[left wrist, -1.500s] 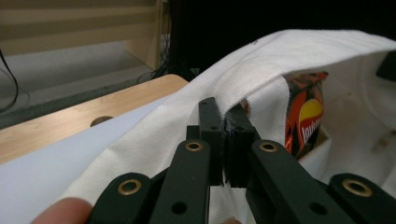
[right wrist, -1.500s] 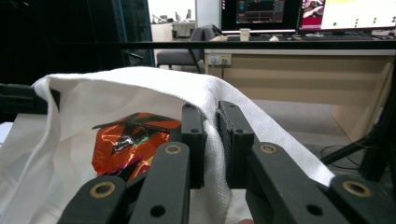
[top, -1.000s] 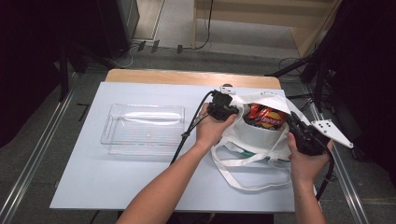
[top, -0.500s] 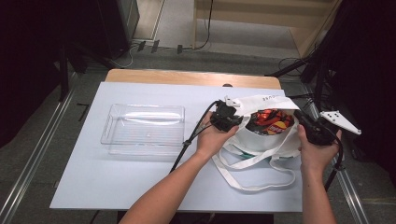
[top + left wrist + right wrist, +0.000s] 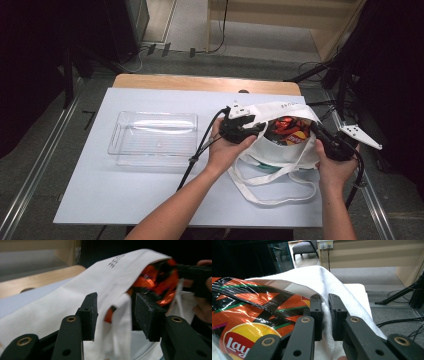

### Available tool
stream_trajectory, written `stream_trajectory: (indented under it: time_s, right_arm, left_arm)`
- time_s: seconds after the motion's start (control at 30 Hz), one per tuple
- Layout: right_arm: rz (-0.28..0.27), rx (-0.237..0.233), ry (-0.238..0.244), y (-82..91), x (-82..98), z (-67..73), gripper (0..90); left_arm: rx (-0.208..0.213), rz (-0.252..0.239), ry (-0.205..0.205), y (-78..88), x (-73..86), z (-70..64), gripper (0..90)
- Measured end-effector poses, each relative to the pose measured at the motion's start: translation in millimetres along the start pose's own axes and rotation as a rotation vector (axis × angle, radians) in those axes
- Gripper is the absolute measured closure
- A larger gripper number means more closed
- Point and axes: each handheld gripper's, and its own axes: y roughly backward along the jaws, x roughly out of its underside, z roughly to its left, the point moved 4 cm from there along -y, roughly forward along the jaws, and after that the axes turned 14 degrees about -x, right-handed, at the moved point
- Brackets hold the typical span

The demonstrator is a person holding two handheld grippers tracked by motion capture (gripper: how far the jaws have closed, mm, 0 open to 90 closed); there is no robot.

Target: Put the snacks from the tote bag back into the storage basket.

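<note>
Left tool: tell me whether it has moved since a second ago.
Yes. The left tool has shifted right, farther from the clear tray, its jaws just opening beside the white bag.

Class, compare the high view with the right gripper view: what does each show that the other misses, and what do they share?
High view alone: the clear plastic tray on the white table, the bag's loose handles, and the left gripper at the bag's near rim. Right gripper view alone: the crisp packet's logo and the right gripper pinching the cloth rim. Both: the white tote bag with the orange crisp packet inside.
</note>
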Motion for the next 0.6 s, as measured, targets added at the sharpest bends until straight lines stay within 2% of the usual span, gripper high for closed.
stream_trajectory:
  time_s: [0.03, 0.1, 0.13, 0.17, 0.27, 0.3, 0.33, 0.37, 0.4, 0.5, 0.53, 0.6]
  right_arm:
    - [-0.005, -0.006, -0.010, -0.2, -0.3, 0.9, 84.1]
    - [-0.008, -0.010, -0.016, -0.4, -1.1, 2.9, 84.1]
    - [-0.006, -0.012, -0.014, -0.6, -1.2, 4.2, 84.1]
    - [-0.007, -0.013, -0.013, -1.1, -1.3, 4.9, 84.1]
    - [-0.005, -0.017, -0.010, -1.7, -1.2, 6.5, 84.1]
    - [-0.007, -0.026, -0.002, -2.4, -1.3, 8.6, 84.2]
    - [-0.005, -0.033, 0.000, -2.5, -1.2, 9.7, 84.3]
    - [-0.004, -0.038, 0.002, -2.8, -1.1, 11.0, 84.3]
    - [-0.002, -0.040, 0.007, -2.8, -1.2, 11.9, 84.3]
    - [-0.018, -0.055, 0.011, 0.5, -3.8, 13.0, 84.3]
    - [-0.025, -0.045, 0.013, 3.1, -6.0, 13.0, 84.3]
    - [-0.039, -0.031, 0.008, 6.3, -9.7, 11.8, 84.4]
  left_arm:
    - [0.045, -0.026, -0.010, 4.6, -4.0, -9.6, 51.4]
    - [0.097, -0.038, -0.022, 5.9, -7.5, -19.4, 48.7]
    - [0.109, -0.040, -0.038, 5.7, -8.9, -24.0, 46.9]
    - [0.104, -0.034, -0.053, 4.3, -10.0, -27.9, 45.4]
    - [0.097, -0.012, -0.049, -2.0, -12.2, -34.0, 40.6]
    - [0.088, 0.032, -0.045, -11.9, -12.8, -39.0, 40.9]
    - [0.080, 0.052, -0.048, -16.4, -12.5, -41.4, 41.3]
    - [0.063, 0.062, -0.062, -19.7, -12.0, -43.0, 45.1]
    - [0.027, 0.061, -0.079, -21.3, -11.6, -43.6, 55.8]
    - [0.020, 0.081, -0.084, -20.9, -11.5, -43.2, 84.6]
    - [0.024, 0.089, -0.099, -17.1, -10.5, -39.6, 90.0]
    - [0.066, 0.092, -0.068, -12.4, -7.5, -32.7, 90.0]
